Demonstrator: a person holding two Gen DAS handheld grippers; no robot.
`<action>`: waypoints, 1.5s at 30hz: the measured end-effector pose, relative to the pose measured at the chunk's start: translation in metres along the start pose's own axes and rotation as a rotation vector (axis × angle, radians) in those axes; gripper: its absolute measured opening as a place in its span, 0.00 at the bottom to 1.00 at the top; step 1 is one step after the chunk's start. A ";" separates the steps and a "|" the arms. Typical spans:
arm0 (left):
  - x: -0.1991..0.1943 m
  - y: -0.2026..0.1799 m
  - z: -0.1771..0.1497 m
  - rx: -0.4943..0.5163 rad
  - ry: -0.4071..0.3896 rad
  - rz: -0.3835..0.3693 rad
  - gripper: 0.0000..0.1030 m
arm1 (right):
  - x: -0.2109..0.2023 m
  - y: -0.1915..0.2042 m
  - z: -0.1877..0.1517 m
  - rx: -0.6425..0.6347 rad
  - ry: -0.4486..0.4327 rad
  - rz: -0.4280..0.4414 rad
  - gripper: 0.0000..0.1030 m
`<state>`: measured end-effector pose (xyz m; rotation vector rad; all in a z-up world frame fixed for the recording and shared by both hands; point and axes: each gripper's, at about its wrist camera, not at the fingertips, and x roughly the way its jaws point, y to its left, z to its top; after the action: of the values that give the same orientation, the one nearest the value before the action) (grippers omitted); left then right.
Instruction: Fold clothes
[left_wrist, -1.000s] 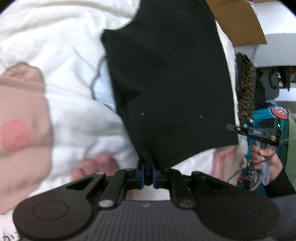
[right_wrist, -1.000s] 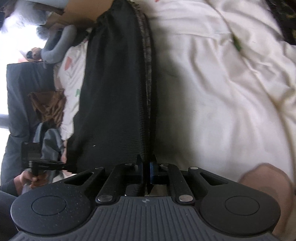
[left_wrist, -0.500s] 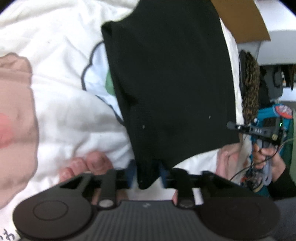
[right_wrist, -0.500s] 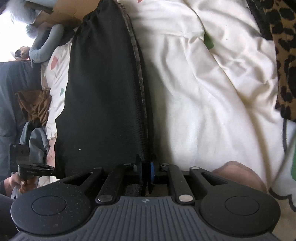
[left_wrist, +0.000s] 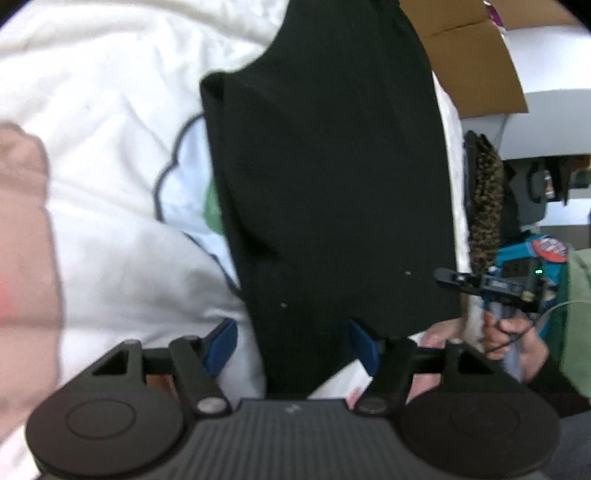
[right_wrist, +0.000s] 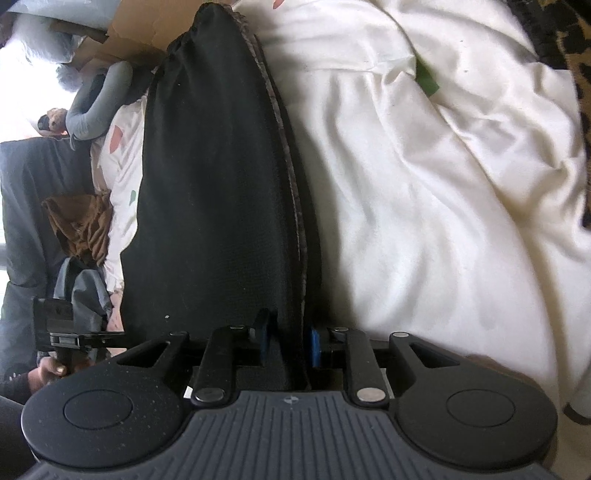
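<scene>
A black garment (left_wrist: 332, 177) lies folded lengthwise on the white bedding (left_wrist: 110, 122). My left gripper (left_wrist: 291, 343) is at its near corner. Its jaws are opening, and the blue pads (left_wrist: 221, 345) stand wide apart with the cloth loose between them. In the right wrist view the same black garment (right_wrist: 214, 192) runs away from me, grey trim along its right edge. My right gripper (right_wrist: 289, 343) straddles that edge. Its jaws are opening too, and the pads (right_wrist: 314, 347) sit just off the cloth. Each gripper shows in the other's view: right gripper (left_wrist: 491, 288), left gripper (right_wrist: 74, 332).
A cardboard box (left_wrist: 469, 62) stands beyond the garment's far end. A pink garment (left_wrist: 22, 258) lies at the left, and a leopard-print cloth (right_wrist: 569, 74) at the far right. A grey backpack (right_wrist: 81, 291) and a brown cloth (right_wrist: 81, 221) sit off the bed's side.
Both grippers were shut on the black garment's corners and have opened, the left much wider. The left gripper has sunk toward the bedding, and the garment now lies flatter.
</scene>
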<state>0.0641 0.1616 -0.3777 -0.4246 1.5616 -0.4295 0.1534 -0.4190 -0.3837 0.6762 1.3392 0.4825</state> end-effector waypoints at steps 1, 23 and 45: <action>0.003 0.001 0.000 -0.014 0.013 -0.019 0.51 | 0.002 0.000 0.001 0.001 0.003 0.007 0.26; 0.025 -0.029 0.011 -0.015 0.054 -0.030 0.06 | 0.001 0.007 -0.002 0.004 0.030 -0.004 0.07; 0.009 -0.059 0.000 -0.005 0.102 -0.031 0.05 | -0.010 0.032 -0.049 -0.005 0.097 0.039 0.05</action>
<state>0.0638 0.1069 -0.3548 -0.4370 1.6570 -0.4771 0.1050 -0.3944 -0.3584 0.6830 1.4175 0.5560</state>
